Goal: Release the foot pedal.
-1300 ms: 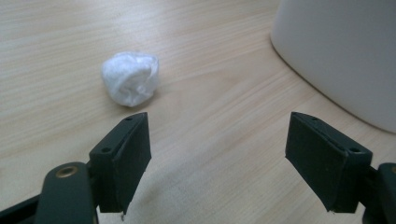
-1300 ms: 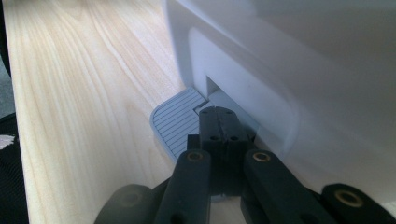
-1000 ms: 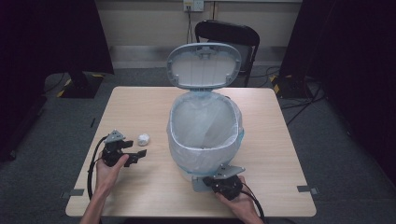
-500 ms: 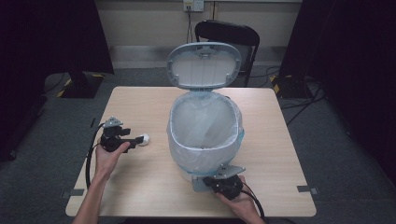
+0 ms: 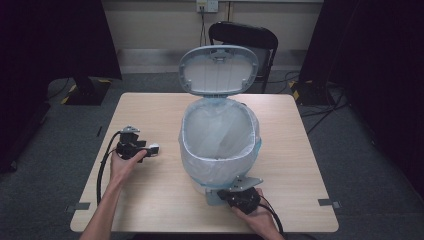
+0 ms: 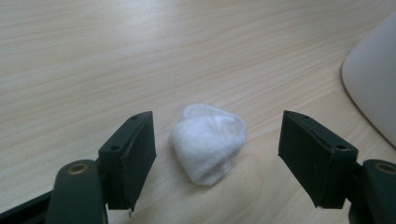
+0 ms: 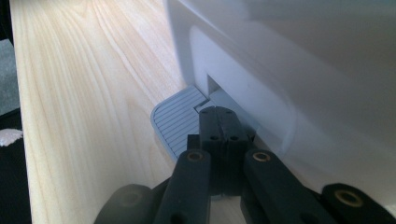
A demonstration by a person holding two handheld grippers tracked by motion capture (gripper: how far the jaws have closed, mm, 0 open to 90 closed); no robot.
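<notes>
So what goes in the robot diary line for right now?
left gripper: open, closing around tissue wad | right gripper: shut, on bin pedal | lid: up

The high view is evenly lit over the pale rectangular wooden desk [image 5: 150, 200], but the room falls black toward 9 and 3 o'clock. In the right gripper view, glare whitens the wood at 11 o'clock, and the near black jaws are soft and out of focus.
</notes>
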